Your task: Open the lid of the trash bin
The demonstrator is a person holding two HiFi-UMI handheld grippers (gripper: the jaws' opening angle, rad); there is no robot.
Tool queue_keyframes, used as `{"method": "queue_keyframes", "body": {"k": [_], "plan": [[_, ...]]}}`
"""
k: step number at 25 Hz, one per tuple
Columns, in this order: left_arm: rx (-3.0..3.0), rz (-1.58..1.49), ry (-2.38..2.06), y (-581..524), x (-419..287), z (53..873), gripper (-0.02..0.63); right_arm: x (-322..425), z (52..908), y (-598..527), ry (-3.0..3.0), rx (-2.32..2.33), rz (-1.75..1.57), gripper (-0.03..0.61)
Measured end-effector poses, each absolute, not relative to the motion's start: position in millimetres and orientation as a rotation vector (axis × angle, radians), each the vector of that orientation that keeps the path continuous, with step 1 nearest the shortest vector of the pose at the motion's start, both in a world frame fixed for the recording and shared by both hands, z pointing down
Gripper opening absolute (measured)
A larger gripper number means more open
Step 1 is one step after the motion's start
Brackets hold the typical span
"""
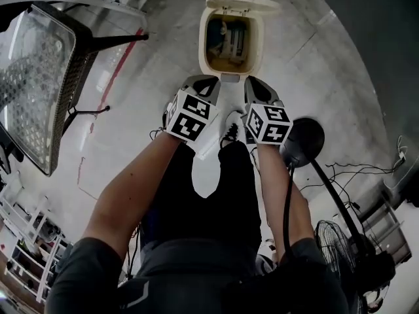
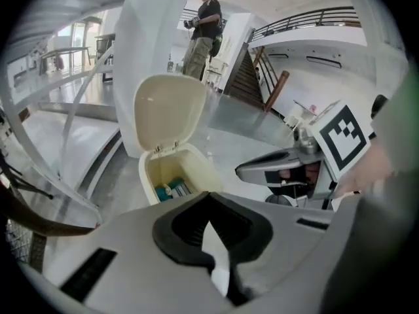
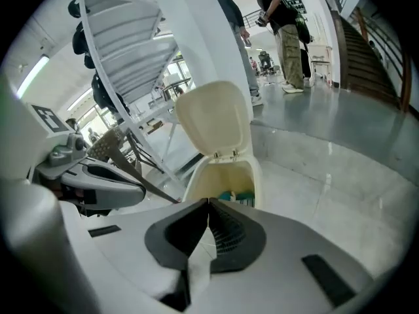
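The trash bin (image 1: 203, 44) stands on the floor (image 1: 137, 110) just beyond both grippers, its lid (image 1: 242, 4) tipped up on the far side. The left gripper (image 1: 208, 82) and right gripper (image 1: 256, 84) are each pressed together and empty. A mesh chair (image 1: 39, 84) stands to the left, a black fan base (image 1: 305, 141) near right.

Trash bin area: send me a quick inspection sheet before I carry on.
Surface: grey concrete floor.
Job's things: cream plastic trash bin, its lid standing open; rubbish inside.
Clutter: metal mesh chair at left; black round stand base at right.
Grippers: left gripper and right gripper both with jaws shut, empty, just short of the bin.
Cables: black cables on the floor at right.
Surroundings: white spiral staircase, people standing far off.
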State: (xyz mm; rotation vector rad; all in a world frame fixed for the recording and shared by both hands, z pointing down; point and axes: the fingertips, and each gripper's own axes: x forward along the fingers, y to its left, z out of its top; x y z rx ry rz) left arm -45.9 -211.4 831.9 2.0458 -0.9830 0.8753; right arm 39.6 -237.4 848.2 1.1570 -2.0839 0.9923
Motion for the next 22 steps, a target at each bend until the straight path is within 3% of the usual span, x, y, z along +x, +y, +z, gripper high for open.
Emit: {"method": "queue_keyframes", "body": {"k": [22], "plan": [[2.350,0.576,-1.152,-225,-58,510,0.009,54,497,-238,-2.355,1.381,0.701,0.028]]}}
